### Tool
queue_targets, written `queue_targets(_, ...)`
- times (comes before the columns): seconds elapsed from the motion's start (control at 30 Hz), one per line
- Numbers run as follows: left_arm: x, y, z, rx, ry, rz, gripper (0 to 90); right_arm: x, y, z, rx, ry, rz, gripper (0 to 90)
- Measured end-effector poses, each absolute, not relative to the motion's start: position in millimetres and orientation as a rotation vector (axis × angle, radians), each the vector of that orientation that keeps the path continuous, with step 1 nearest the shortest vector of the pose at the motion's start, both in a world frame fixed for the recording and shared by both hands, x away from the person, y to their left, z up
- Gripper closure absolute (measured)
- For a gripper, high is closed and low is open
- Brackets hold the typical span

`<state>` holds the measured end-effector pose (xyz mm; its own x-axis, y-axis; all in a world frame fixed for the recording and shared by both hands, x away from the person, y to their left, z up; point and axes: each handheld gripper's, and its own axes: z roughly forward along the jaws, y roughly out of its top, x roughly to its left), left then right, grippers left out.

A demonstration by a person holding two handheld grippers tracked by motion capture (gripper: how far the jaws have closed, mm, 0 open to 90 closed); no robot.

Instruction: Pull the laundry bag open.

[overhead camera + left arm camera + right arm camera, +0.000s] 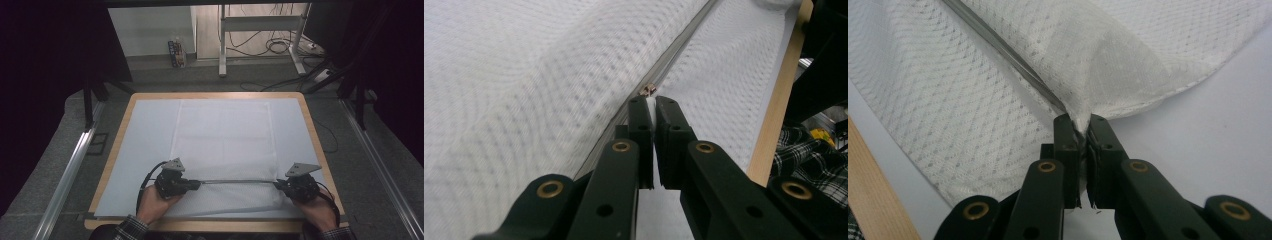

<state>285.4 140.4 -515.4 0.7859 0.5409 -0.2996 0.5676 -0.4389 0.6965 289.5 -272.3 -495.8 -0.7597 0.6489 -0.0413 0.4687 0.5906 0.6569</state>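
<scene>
A white mesh cloth (225,135) lies flat on a pale sheet (145,150) that covers the table. A grey zipper (237,181) runs across its near part, stretched straight between my two grippers. My left gripper (197,184) holds the zipper's left end. In the left gripper view the gripper (654,102) is shut on a white tab right behind the small metal slider (650,90), and the zipper (679,47) runs away from it. At the zipper's right end my right gripper (277,184) is shut. The right gripper view shows the gripper (1083,125) pinching the bunched mesh (1128,70) where the zipper (1008,52) ends.
The wooden table edge (115,145) frames the sheet. Metal rails (70,170) run along both sides on the grey floor. Beyond the table stand a desk frame (222,45), loose cables (277,45) and a small box (176,53). A checked sleeve (814,160) shows near the table's front edge.
</scene>
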Motion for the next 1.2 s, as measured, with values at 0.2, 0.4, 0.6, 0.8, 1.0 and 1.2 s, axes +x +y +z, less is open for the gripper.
queue_targets(0.2,283,150,-515,2.114,0.843,-0.035,87.3,290,-273,-496,0.919,2.546,0.934,84.1)
queue_targets(0.4,282,154,-516,2.121,0.847,-0.03,87.4,289,-272,-496,0.922,2.549,0.936,84.1)
queue_targets(0.6,281,156,-516,2.122,0.851,-0.029,87.4,289,-272,-496,0.923,2.547,0.937,84.1)
queue_targets(0.8,279,163,-517,2.113,0.877,-0.021,87.4,289,-273,-496,0.921,2.544,0.932,84.1)
queue_targets(1.0,277,170,-518,2.11,0.894,-0.012,87.4,289,-274,-495,0.926,2.537,0.928,84.2)
queue_targets(1.2,274,178,-519,2.095,0.926,-0.008,87.4,289,-274,-495,0.926,2.539,0.919,84.2)
